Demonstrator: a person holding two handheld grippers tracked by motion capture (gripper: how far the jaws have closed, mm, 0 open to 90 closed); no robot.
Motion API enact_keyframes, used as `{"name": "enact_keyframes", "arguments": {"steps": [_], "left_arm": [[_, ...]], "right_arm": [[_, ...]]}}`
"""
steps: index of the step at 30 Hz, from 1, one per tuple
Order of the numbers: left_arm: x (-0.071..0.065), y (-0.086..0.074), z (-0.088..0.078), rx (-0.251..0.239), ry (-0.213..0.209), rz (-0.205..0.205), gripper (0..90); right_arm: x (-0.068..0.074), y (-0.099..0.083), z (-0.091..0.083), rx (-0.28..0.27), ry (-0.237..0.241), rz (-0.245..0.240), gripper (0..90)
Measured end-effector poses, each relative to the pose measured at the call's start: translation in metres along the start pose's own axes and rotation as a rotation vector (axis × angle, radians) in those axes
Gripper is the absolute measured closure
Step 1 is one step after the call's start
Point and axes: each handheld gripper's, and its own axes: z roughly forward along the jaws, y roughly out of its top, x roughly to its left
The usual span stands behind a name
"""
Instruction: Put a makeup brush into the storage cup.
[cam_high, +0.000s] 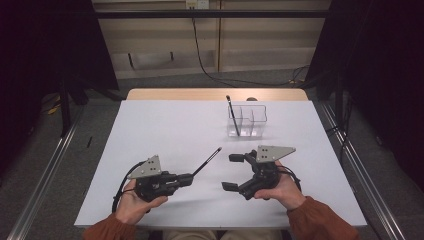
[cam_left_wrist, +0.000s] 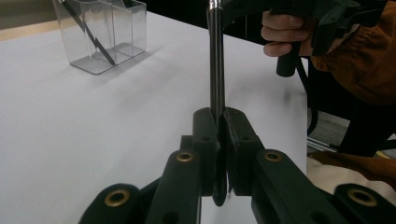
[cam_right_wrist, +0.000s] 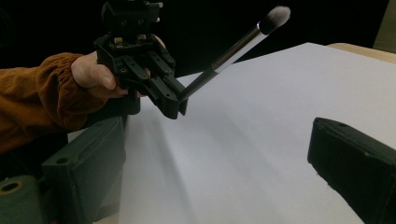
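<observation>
Two hand-held black grippers hover low over the near part of the white table (cam_high: 165, 125). The left gripper (cam_high: 192, 176) is clenched on a slim black makeup brush (cam_high: 207, 161) angled up toward the right gripper (cam_high: 232, 172), whose jaws gape apart, grasping nothing. Farther back stands a clear plastic divided organiser (cam_high: 247, 121) holding another dark brush (cam_high: 231, 112).

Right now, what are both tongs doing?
Left tongs: shut on the makeup brush.
Right tongs: open, holding nothing.
</observation>
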Motion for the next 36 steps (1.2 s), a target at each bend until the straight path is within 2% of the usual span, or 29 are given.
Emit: {"name": "enact_keyframes", "arguments": {"steps": [3, 5, 7, 12, 15, 21, 26, 31, 36], "left_arm": [[-0.002, 0.002, 0.001, -0.009, 0.003, 0.005, 84.0], [-0.003, 0.003, 0.003, -0.011, 0.001, 0.005, 84.1], [-0.002, 0.006, 0.006, -0.009, 0.003, 0.011, 84.0], [-0.004, 0.014, 0.013, -0.016, 0.000, 0.030, 84.0], [-0.005, 0.015, 0.015, -0.021, 0.000, 0.038, 84.1], [-0.006, 0.011, 0.016, -0.014, -0.010, 0.037, 84.1], [-0.007, 0.009, 0.019, -0.003, -0.018, 0.040, 84.0], [-0.009, 0.007, 0.022, 0.008, -0.025, 0.043, 84.0], [-0.009, 0.005, 0.025, 0.021, -0.034, 0.051, 84.0]], "right_arm": [[0.000, 0.003, 0.001, -0.012, -0.013, 0.003, 3.7], [0.000, 0.006, 0.001, -0.019, -0.011, -0.003, 8.5], [0.002, 0.008, 0.001, -0.026, -0.012, -0.047, 14.8], [0.001, 0.015, 0.003, -0.057, -0.014, -0.064, 19.0], [-0.001, 0.019, 0.004, -0.063, -0.015, -0.072, 26.0], [-0.004, 0.018, 0.006, -0.070, 0.014, -0.036, 40.5], [-0.006, 0.017, 0.007, -0.059, 0.020, -0.026, 48.9], [-0.006, 0.015, 0.010, -0.056, 0.033, -0.014, 61.6], [-0.008, 0.014, 0.010, -0.056, 0.052, 0.019, 72.2]]}}
